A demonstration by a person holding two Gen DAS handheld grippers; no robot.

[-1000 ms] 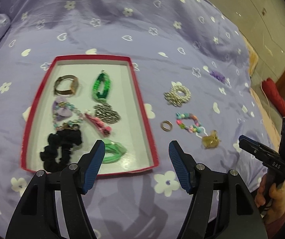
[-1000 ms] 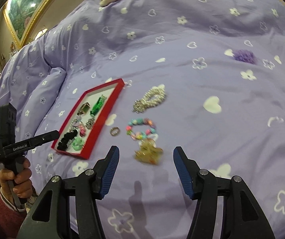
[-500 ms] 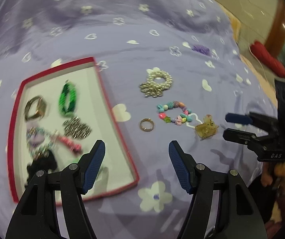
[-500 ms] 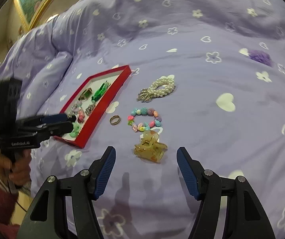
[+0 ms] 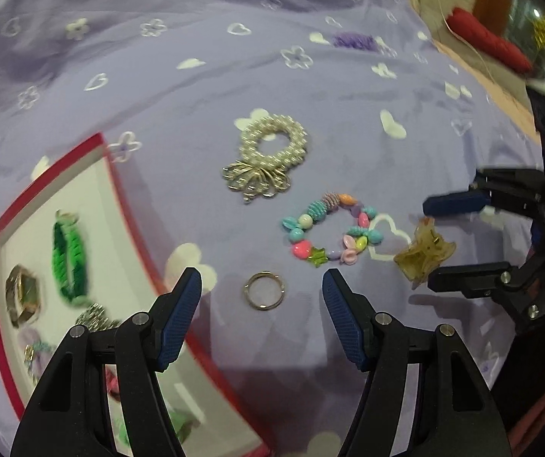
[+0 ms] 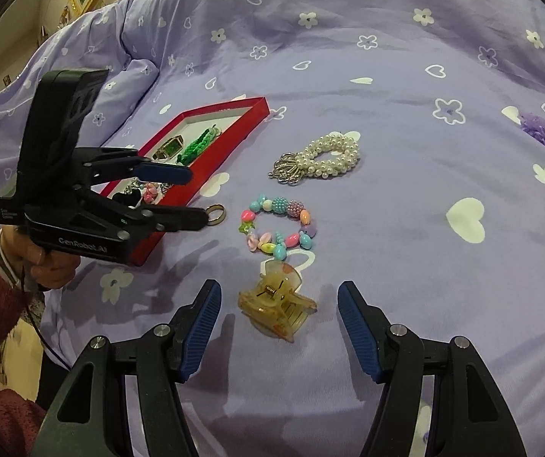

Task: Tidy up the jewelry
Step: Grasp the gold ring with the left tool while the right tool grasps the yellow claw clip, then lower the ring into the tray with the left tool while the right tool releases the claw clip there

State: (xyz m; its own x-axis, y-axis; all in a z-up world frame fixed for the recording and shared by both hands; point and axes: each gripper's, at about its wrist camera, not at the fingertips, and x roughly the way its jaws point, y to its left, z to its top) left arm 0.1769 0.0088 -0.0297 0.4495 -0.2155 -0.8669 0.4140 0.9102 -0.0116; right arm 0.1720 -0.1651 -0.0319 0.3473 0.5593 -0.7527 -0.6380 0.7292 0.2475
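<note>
Left wrist view: left gripper (image 5: 261,289) jaws apart, empty, framing the metal ring (image 5: 264,296) flat on the purple bedspread (image 5: 196,87) beside the red tray (image 5: 129,209); thin, hard, slippery, pinch across its rim. Right wrist view: right gripper (image 6: 276,314) parted, empty, straddling the amber hair claw clip (image 6: 277,306); light, rigid, probably brittle, grip its body sides.

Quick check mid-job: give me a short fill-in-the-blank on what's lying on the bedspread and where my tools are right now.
1. The small metal ring lies between the open fingers of the ____ tool.
2. The translucent yellow hair claw clip sits in front of the ____ tool.
3. The green braided bracelet lies inside the ____ tray.
4. The white pearl bracelet lies ____ the tray.

Missing words: left; right; red; outside
</note>
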